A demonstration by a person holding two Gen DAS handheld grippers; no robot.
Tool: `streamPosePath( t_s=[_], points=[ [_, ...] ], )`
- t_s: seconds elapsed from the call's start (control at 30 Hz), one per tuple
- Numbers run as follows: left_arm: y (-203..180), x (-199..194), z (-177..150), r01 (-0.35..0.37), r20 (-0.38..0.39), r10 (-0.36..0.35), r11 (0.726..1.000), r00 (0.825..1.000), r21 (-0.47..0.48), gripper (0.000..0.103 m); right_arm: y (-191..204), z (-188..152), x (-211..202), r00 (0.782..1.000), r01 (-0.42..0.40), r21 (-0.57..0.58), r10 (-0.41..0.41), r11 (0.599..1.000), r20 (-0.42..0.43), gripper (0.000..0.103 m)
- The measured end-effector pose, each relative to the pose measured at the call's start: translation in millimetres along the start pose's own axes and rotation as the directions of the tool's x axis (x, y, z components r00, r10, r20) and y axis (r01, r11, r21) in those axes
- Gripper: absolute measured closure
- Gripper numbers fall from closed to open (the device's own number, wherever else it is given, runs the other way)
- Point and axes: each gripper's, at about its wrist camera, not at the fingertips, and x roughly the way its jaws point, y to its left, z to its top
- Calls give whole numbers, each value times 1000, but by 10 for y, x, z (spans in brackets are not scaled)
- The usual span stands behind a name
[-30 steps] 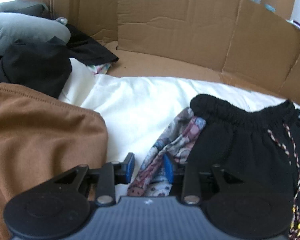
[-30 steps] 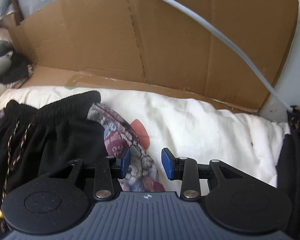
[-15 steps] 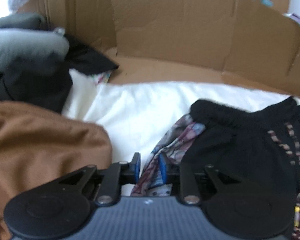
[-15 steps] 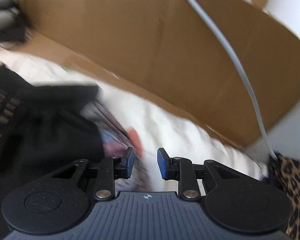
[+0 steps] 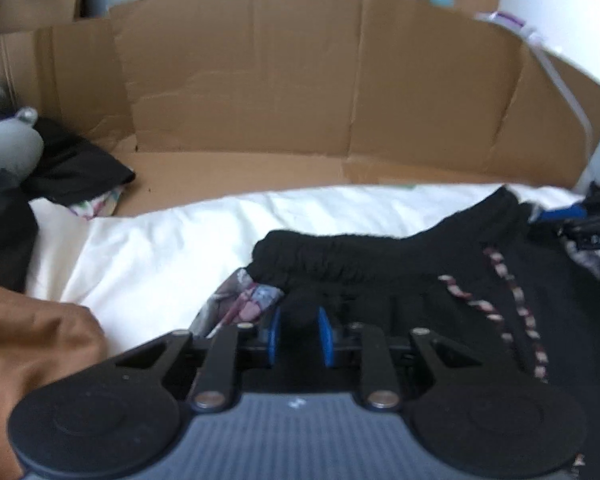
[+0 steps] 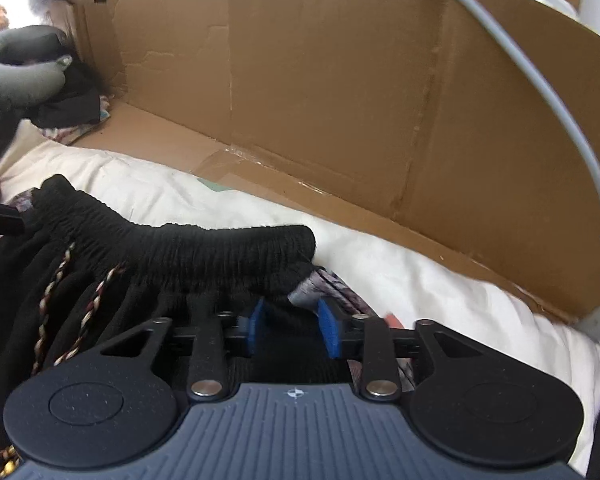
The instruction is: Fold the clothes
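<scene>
Black shorts [image 5: 380, 264] with an elastic waistband and a braided drawstring [image 5: 512, 292] lie on white bedding [image 5: 160, 248]. My left gripper [image 5: 299, 330] is at the left end of the waistband. A wad of black fabric fills the gap between its blue pads, and the jaws are opening slightly. My right gripper [image 6: 291, 324] holds the right end of the shorts [image 6: 180, 252] with black fabric between its pads, and its jaws are opening too. The waistband is stretched and raised between both grippers. A patterned garment [image 5: 244, 300] pokes out from under the shorts.
A cardboard wall [image 5: 300, 80] stands behind the bedding. A brown garment [image 5: 32, 360] lies at the near left. A grey cushion and dark clothes [image 5: 8, 148] are piled at the far left. A grey cable [image 6: 540, 80] crosses the right wrist view.
Both grippers moved from the patterned garment beside the shorts onto the waistband ends and took black fabric between their pads. The waistband now sits raised and stretched.
</scene>
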Motion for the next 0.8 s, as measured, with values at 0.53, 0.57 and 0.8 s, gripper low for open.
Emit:
streamPosePath(
  t_s=[0.53,0.57,0.8],
  points=[
    [104,-660,60,-16,-10,15,996,1000,-85,70,-325,-8,-815,999,-37,248,35,968,11,59],
    [116,-780,80,-20,-4,20,995,1000,-93,68,-347,-13,-941,999,-36,264,33,964,13,59],
    [63,-1652,145,-77,-29,75,993,997,-91,51,-373,-70,-1892,998,-55,323,46,945,35,42]
  ],
)
